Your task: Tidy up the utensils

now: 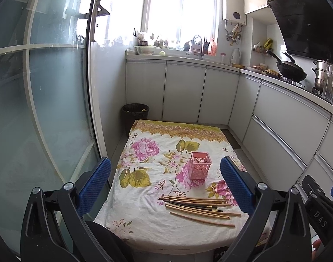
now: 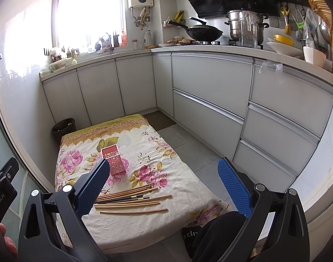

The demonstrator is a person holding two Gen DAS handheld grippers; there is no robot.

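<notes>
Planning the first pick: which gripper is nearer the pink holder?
Hard to call; neither is clearly nearer. Both grippers, left and right, hang open above the table's near edge, with the chopsticks between them and the pink holder.

Loose pile of chopsticks (image 1: 199, 207) (image 2: 131, 200), mostly tan wood with a few dark ones, lies flat and roughly parallel on the floral cloth's near end, while an empty pink perforated square holder (image 1: 200, 166) (image 2: 114, 160) stands upright just beyond them.
</notes>
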